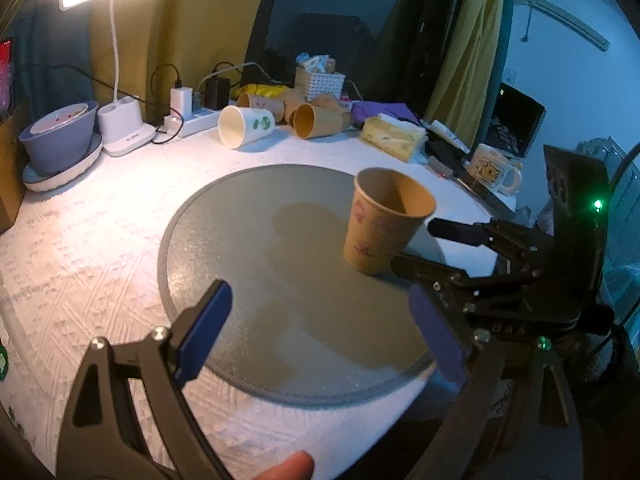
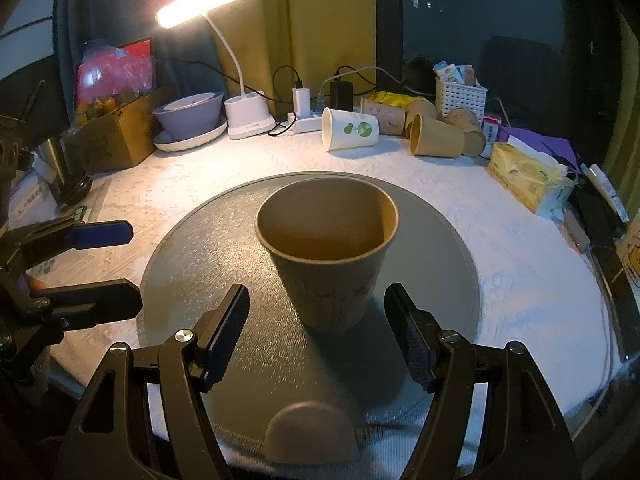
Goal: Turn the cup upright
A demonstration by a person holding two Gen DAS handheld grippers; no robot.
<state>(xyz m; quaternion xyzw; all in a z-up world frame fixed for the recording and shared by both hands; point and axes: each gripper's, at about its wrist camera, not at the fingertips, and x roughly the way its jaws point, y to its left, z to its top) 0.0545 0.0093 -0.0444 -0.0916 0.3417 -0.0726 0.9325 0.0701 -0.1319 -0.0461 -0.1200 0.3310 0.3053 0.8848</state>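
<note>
The paper cup (image 2: 329, 258) stands mouth-up on the round grey mat (image 2: 200, 264), just beyond and between the right gripper's (image 2: 318, 334) wide-spread, empty fingers, while the left gripper (image 1: 320, 332), also wide and empty, sits farther off to its left.

A lit desk lamp (image 2: 200, 2) at the table's far left edge was the main light source, its bar blown out to glare. The white tablecloth (image 1: 100, 216) near it shone bright; the far right side stayed dim and bluish. The cup (image 2: 328, 256) cast a soft shadow. Fisheye bending curved everything near the frame edges, with dark vignetted corners.
</note>
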